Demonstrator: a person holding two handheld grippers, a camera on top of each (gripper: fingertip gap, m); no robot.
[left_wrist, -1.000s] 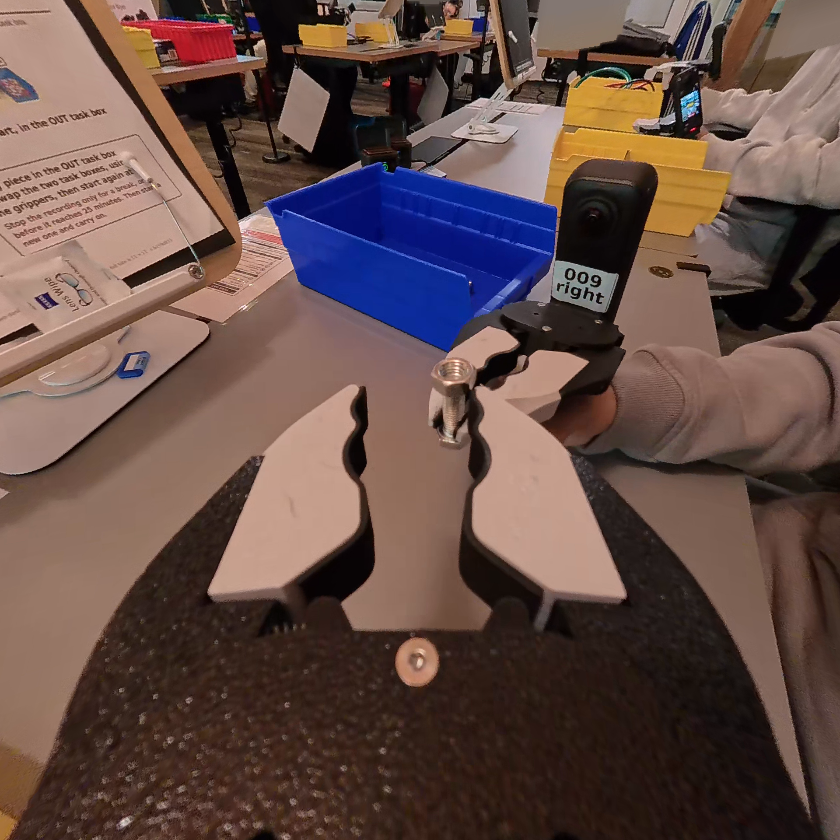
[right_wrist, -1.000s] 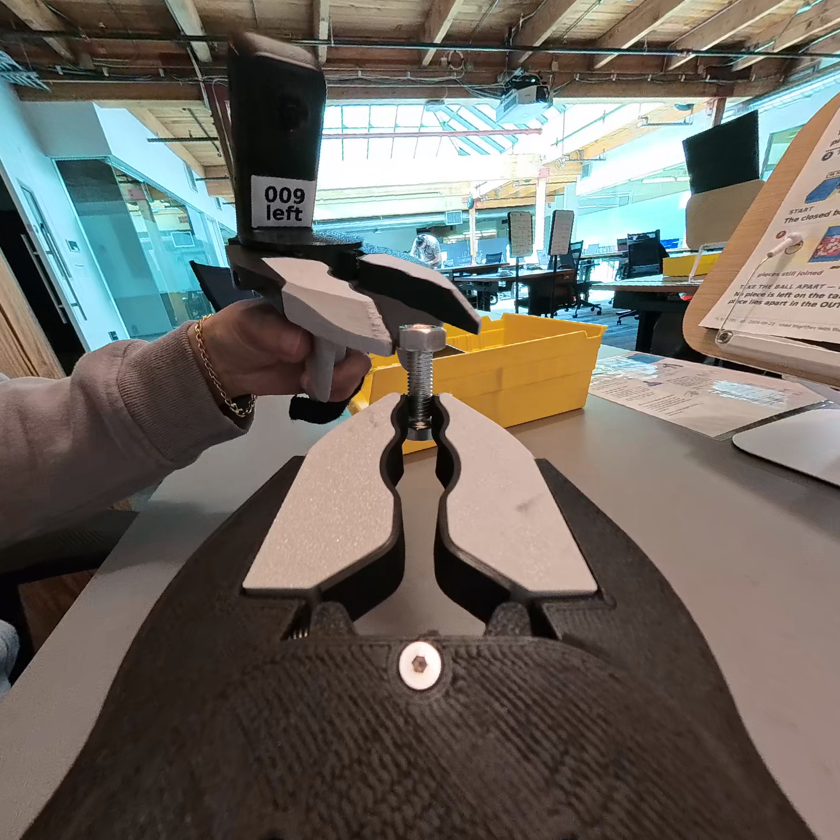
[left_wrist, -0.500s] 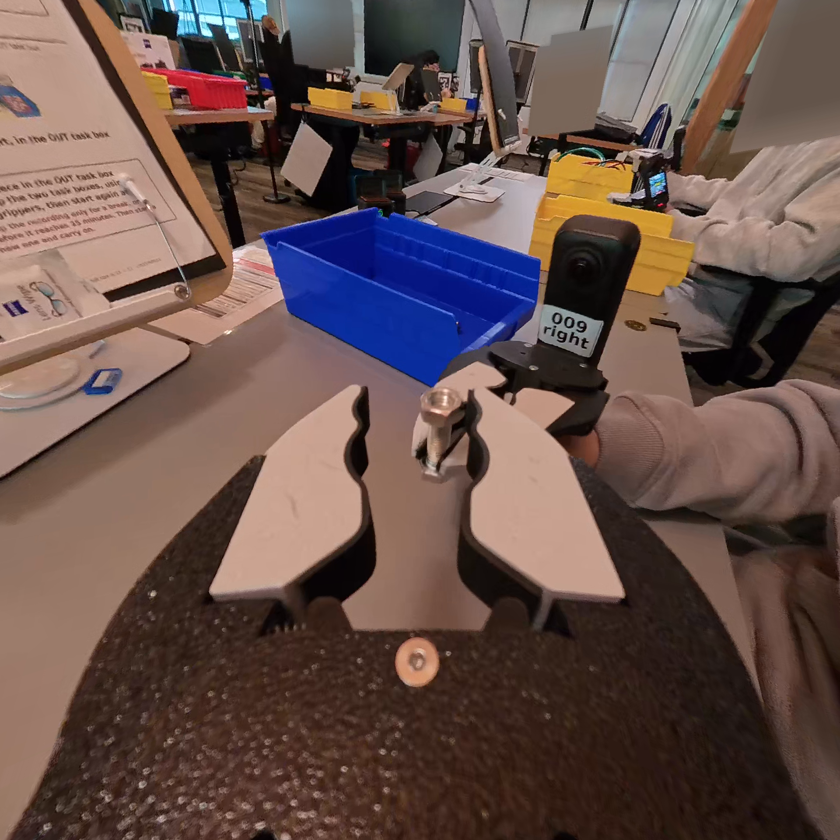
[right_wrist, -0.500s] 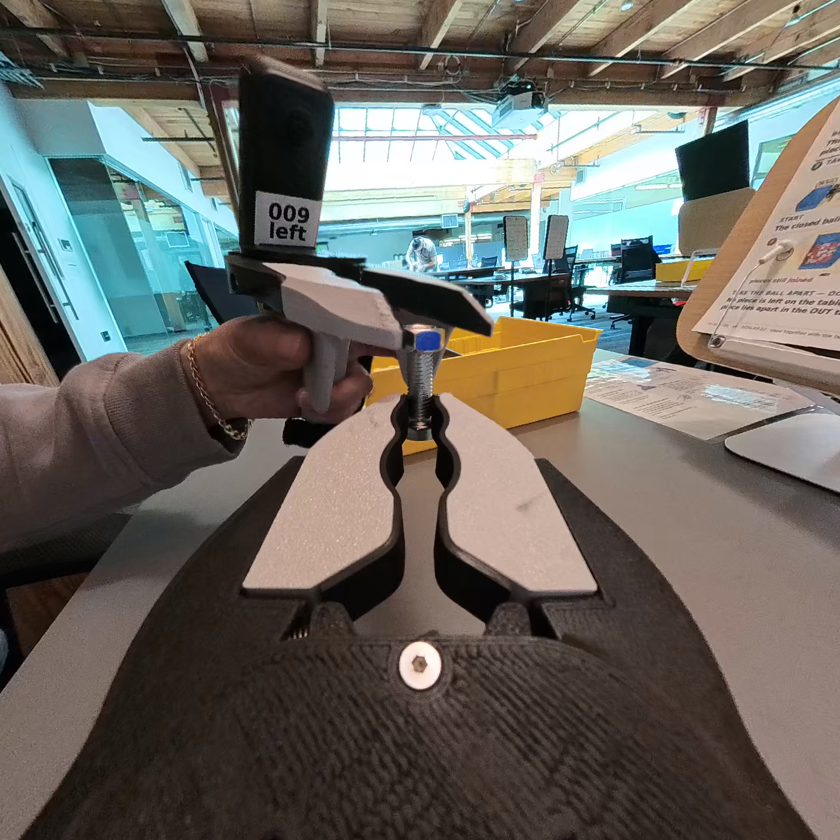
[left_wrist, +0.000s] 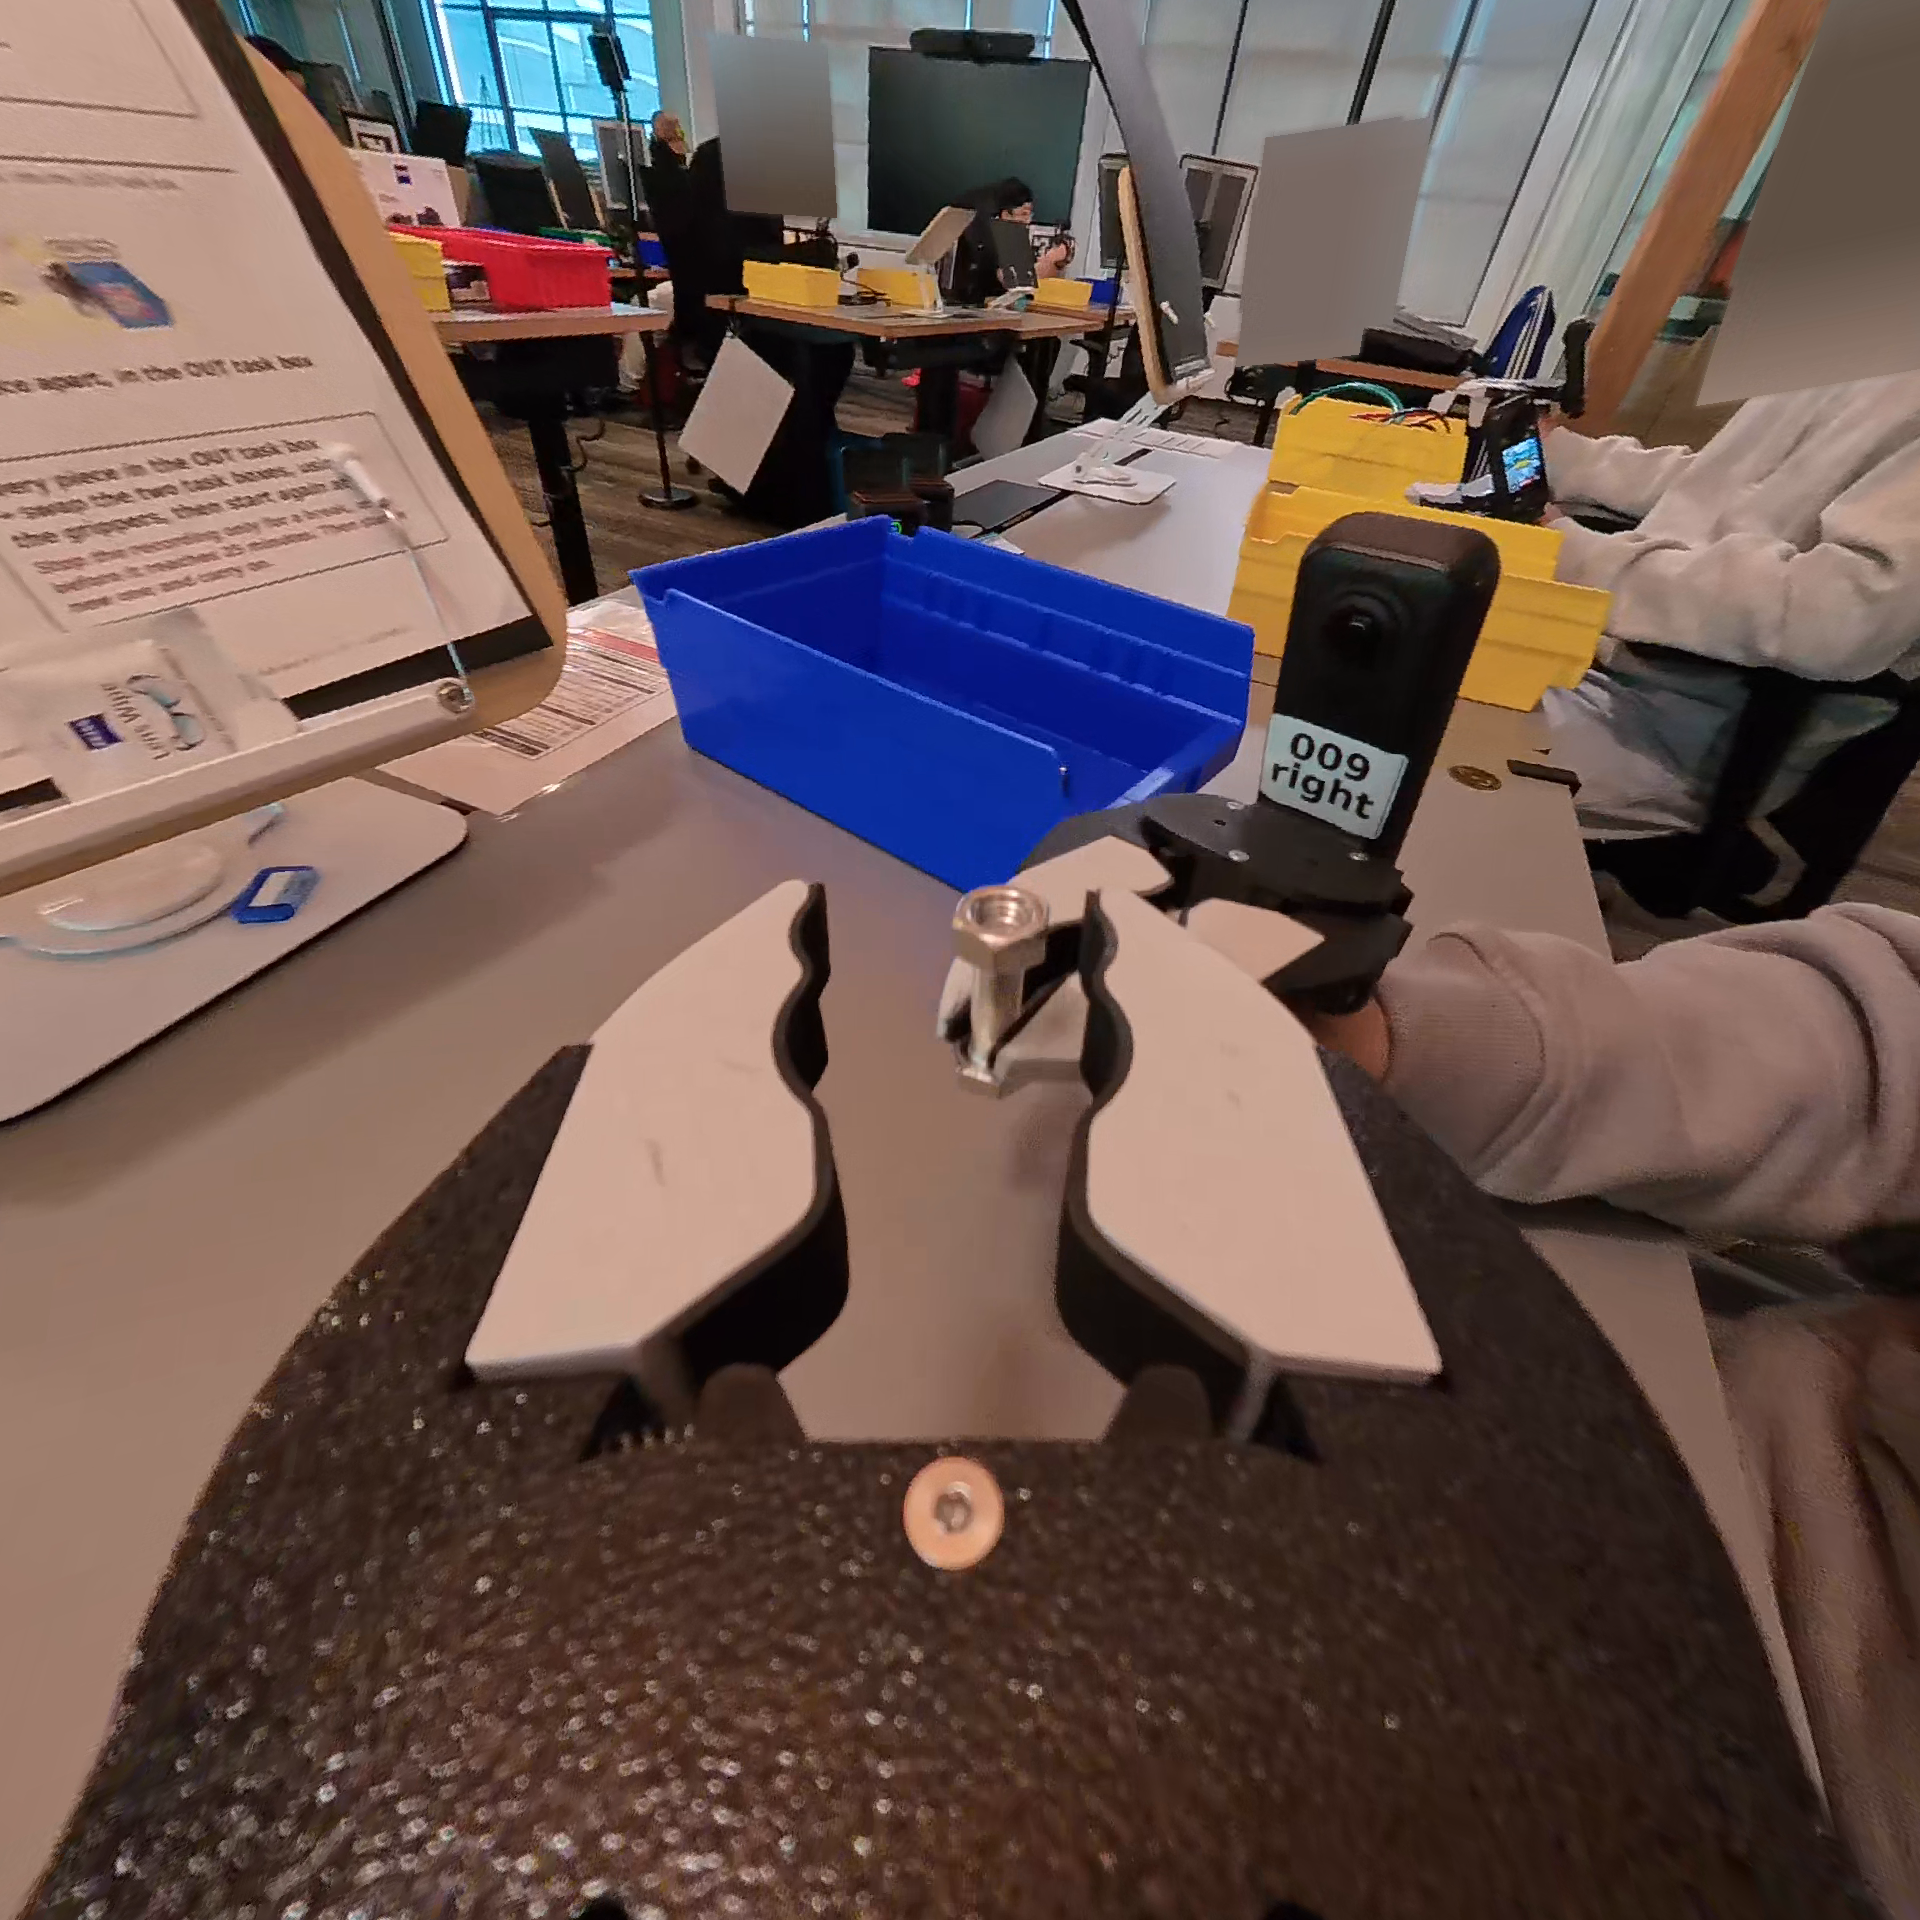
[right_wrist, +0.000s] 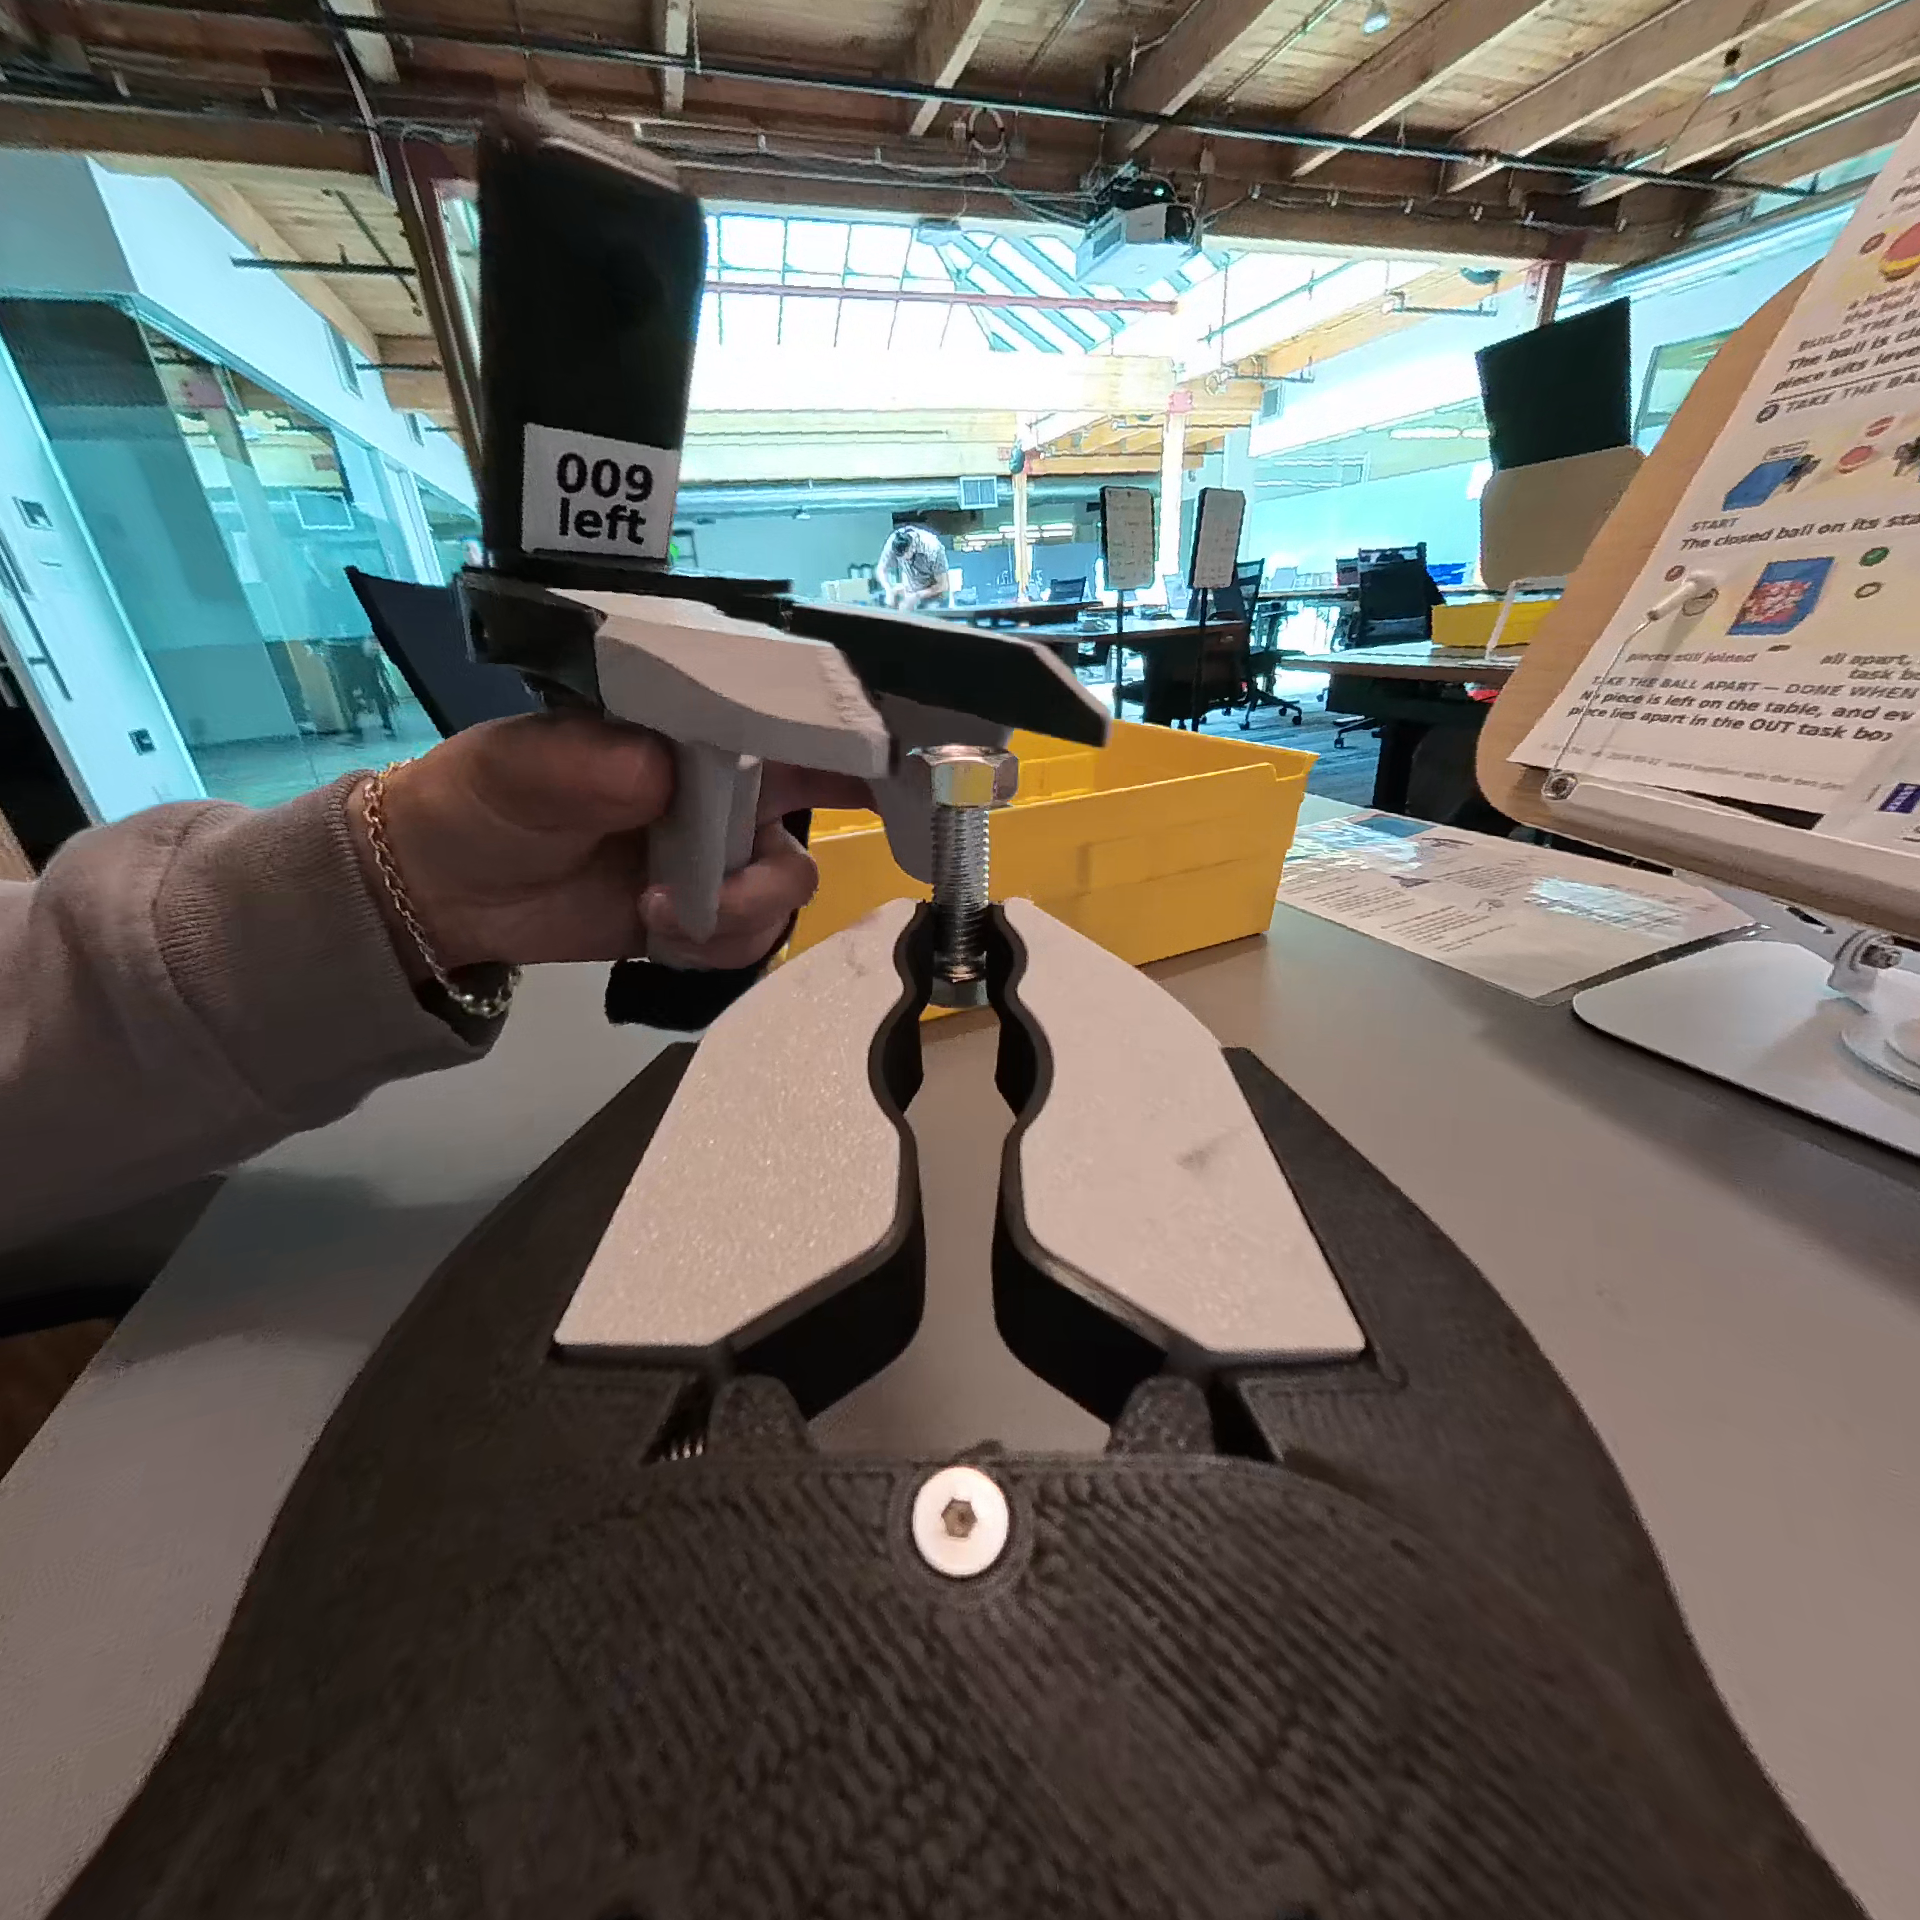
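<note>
My right gripper (right_wrist: 958, 920) is shut on a silver bolt (right_wrist: 958, 883) and holds it upright above the grey table (right_wrist: 1455, 1195), with the bolt's head just below the fingertips. A silver hex nut (right_wrist: 971, 774) sits at the bolt's top end. My left gripper (left_wrist: 948, 914) is open, and the nut (left_wrist: 1003, 925) stands between its fingers, nearer the right-hand one, with a clear gap to the left-hand one. In the right wrist view the left gripper (right_wrist: 987, 727) reaches in from the left at the nut's height. In the left wrist view the right gripper (left_wrist: 992, 1023) comes in from the right.
A blue bin (left_wrist: 935, 686) stands on the table just behind the grippers. A yellow bin (right_wrist: 1091, 831) stands behind the bolt in the right wrist view. A stand with an instruction sheet (left_wrist: 208, 416) is at the left. A seated person (left_wrist: 1714, 499) and more yellow bins (left_wrist: 1403, 592) are at the far right. Left and right tips are no more than a few centimetres apart.
My left gripper's fingers have spread a little wider around the nut, and it has tilted up slightly. My right gripper keeps the bolt gripped upright in the same spot.
</note>
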